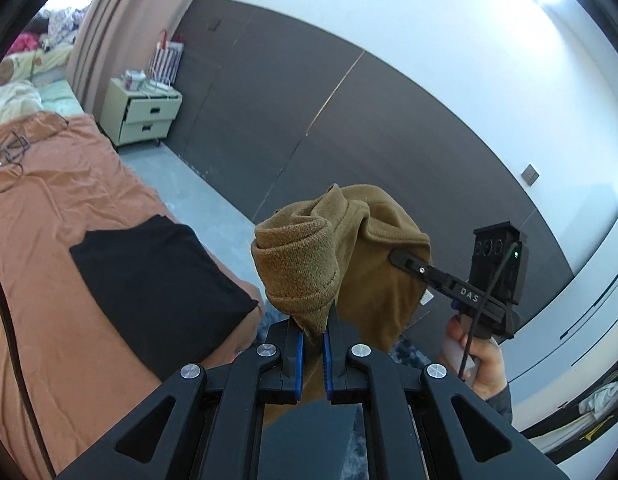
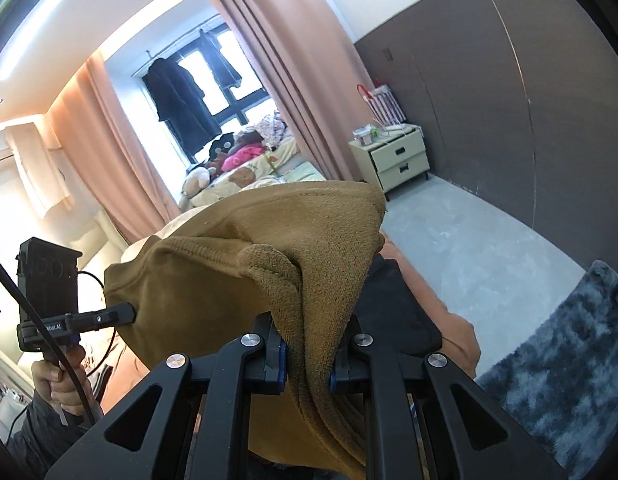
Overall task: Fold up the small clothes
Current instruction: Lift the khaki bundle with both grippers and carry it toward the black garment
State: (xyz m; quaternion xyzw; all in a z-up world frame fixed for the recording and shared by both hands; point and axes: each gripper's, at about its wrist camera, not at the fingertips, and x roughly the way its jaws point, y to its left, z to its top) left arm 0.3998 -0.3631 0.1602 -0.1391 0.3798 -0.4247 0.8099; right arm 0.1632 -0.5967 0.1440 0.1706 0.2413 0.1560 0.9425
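Both jaws are clamped on the brown garment (image 1: 349, 248), left gripper (image 1: 314, 338) and right gripper (image 2: 307, 356) stretching it in midair just beyond the bed's (image 1: 81, 200) near corner, beside the black cloth (image 1: 157, 280).

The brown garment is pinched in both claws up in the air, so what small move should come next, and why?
Probably lower the brown garment onto the orange bedspread beside the black garment and draw it flat. The left claw and right claw are each shut on bunched fabric, which hangs crumpled above the bed, so no neat fold can start yet.
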